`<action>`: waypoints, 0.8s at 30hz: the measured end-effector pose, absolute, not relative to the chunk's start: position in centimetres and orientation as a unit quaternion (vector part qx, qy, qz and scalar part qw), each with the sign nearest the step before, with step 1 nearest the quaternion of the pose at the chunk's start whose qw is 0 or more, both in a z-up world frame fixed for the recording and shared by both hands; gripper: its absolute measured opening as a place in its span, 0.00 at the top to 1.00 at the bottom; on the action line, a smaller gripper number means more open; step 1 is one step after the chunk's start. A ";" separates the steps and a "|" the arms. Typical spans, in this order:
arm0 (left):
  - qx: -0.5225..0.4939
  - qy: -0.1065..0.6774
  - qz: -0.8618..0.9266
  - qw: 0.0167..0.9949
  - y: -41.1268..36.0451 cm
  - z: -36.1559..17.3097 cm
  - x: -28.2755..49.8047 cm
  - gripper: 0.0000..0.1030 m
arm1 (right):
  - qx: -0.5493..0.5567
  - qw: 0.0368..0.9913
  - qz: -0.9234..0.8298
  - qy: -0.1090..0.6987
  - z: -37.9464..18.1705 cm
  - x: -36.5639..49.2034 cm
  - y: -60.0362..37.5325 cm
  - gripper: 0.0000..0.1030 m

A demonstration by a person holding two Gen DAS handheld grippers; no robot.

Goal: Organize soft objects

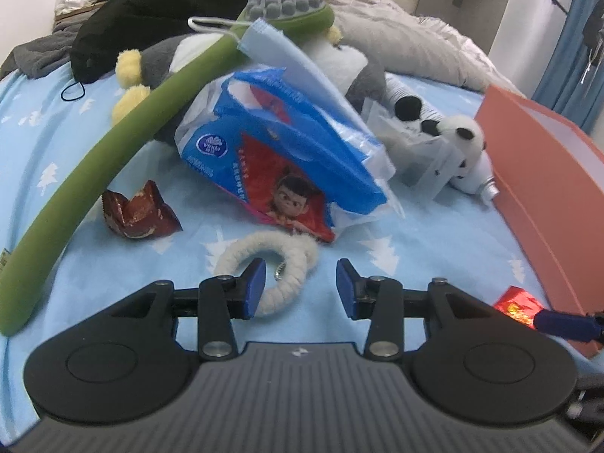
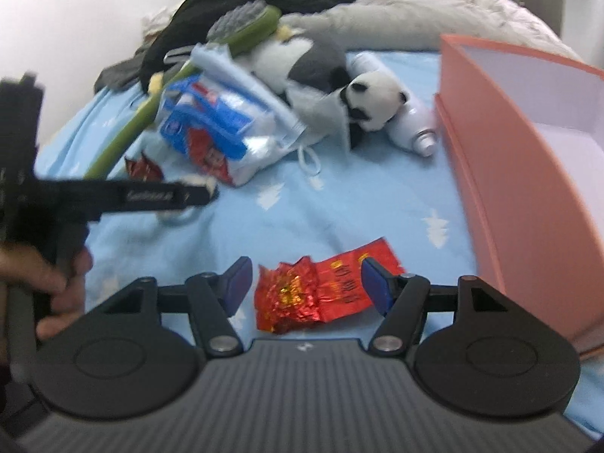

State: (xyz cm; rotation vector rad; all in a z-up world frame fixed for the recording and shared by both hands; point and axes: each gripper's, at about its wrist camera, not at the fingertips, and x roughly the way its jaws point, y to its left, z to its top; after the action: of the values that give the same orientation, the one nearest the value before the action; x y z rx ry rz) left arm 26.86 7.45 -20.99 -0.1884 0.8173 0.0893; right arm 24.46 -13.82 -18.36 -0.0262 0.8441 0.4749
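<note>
On the blue bed sheet (image 1: 188, 188) a white rope ring (image 1: 264, 260) lies under my left gripper (image 1: 300, 287), which is open. Its left pad sits over the ring's hollow; nothing is pinched. In the right wrist view my right gripper (image 2: 305, 283) is open around a crumpled red foil packet (image 2: 324, 287) that rests flat on the sheet, with the pads apart from it. Further back lie a panda plush (image 2: 373, 102), a grey and white penguin plush (image 1: 362, 71) and a bagged blue tissue pack (image 1: 279, 151).
An open pink box (image 2: 528, 173) stands at the right. A long green brush (image 1: 94, 158) leans across the pile. A brown wrapper (image 1: 139, 215) and a white bottle (image 2: 411, 124) lie nearby. Dark clothes (image 1: 151, 7) and a grey quilt (image 1: 396, 34) are behind.
</note>
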 end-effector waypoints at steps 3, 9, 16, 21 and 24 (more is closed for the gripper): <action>-0.100 0.406 0.050 0.907 7.9 -21.9 27.7 0.54 | -0.026 0.876 0.236 0.419 -19.6 24.9 -13.0 0.36; -0.120 0.404 0.054 0.905 8.4 -22.9 28.5 0.54 | -0.041 0.868 0.244 0.431 -21.0 24.8 -12.2 0.35; -0.138 0.397 0.063 0.905 8.8 -23.0 28.8 0.72 | -0.030 0.872 0.238 0.427 -20.9 25.5 -12.4 0.62; -0.147 0.394 0.057 0.905 8.5 -22.5 27.8 0.79 | -0.041 0.874 0.239 0.421 -20.4 25.2 -12.1 0.62; -0.145 0.393 0.050 0.907 8.0 -21.9 26.6 0.79 | -0.030 0.875 0.240 0.419 -19.9 24.9 -12.5 0.62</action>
State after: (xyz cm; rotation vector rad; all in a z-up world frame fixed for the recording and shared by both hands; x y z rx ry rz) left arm 26.60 8.01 -21.91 -0.2987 0.8119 0.1023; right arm 24.86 -12.50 -19.94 -0.0632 0.8747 0.5002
